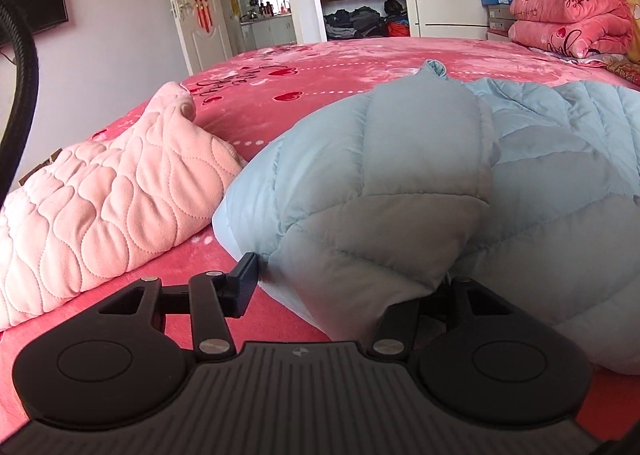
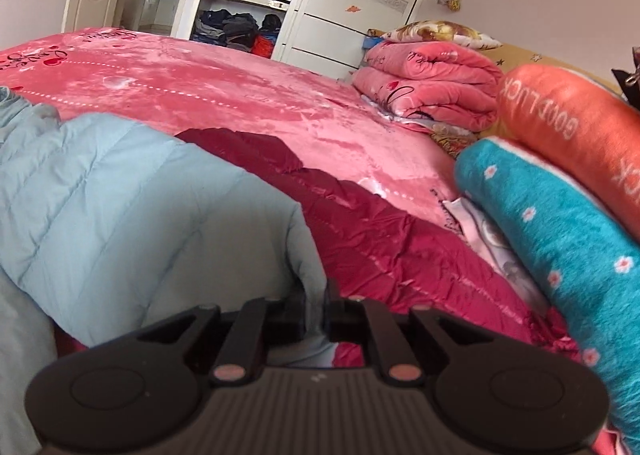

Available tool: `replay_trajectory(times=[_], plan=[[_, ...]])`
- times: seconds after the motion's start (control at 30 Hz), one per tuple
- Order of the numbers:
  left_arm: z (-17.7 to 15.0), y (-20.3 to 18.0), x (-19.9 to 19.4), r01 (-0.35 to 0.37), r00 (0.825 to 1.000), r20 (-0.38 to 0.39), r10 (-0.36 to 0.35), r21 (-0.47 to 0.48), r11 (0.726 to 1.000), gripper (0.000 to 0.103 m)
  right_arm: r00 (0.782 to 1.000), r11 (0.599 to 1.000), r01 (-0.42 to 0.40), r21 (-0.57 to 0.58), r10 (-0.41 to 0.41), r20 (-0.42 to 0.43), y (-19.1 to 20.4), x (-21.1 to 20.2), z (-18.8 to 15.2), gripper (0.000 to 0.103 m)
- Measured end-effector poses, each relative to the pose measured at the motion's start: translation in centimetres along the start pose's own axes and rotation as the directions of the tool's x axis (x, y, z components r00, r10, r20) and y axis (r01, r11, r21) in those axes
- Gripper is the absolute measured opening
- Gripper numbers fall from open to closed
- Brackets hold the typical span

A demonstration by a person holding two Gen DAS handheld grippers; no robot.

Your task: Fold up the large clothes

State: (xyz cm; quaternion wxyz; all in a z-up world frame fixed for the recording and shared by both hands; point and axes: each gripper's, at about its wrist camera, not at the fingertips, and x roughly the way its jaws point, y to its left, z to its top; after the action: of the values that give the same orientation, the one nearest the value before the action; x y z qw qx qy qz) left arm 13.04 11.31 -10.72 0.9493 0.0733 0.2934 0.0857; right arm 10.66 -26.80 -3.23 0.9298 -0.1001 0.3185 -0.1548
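A bed under a pink heart-printed cover fills both views. On it lies the light blue quilted jacket, bunched up near the front edge, between a folded pale pink quilted garment on its left and a dark red jacket on its right. Rolled teal and orange blankets sit at the right edge of the bed, with a folded pink quilt well behind them. The left claw stands spread, with a puffed fold of the blue jacket between its fingers; the right-hand finger is hidden, so probably no grip. The right claw is nearly pressed together, pinching the blue jacket's edge.
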Motion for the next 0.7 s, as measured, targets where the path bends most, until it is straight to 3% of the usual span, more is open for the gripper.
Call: replay_trajectory(times=[0.03,0.1,0.27,0.4,0.57,0.7], plan=[[0.1,0.0,0.1,0.001,1.000,-0.003,-0.001,0.003,1.000,0.066,1.000,1.000,-0.004,0.002,0.004,-0.002,0.1,-0.1,-0.1,0.016],[0.1,0.1,0.2,0.013,1.000,-0.008,-0.013,-0.005,1.000,0.057,1.000,1.000,-0.010,0.007,0.010,0.002,0.0,-0.4,-0.1,0.036],[0.6,1.0,0.5,0.044,0.999,-0.016,-0.044,-0.047,0.998,0.040,0.998,0.999,-0.035,0.006,0.034,0.059,0.3,-2.5,0.7,0.062],[0.8,2.0,0.5,0.075,0.997,-0.023,-0.078,-0.115,0.991,0.033,0.988,0.996,-0.091,-0.021,0.093,0.124,1.4,-4.1,2.0,0.090],[1.1,3.7,1.0,0.095,0.994,-0.039,-0.106,-0.218,0.971,0.031,0.962,0.967,-0.233,-0.103,0.244,0.118,4.3,-2.2,4.7,0.096],[0.9,4.7,1.4,0.095,0.993,-0.041,-0.110,-0.266,0.959,0.031,0.910,0.912,-0.388,-0.134,0.402,0.101,6.2,0.5,6.9,0.098]])
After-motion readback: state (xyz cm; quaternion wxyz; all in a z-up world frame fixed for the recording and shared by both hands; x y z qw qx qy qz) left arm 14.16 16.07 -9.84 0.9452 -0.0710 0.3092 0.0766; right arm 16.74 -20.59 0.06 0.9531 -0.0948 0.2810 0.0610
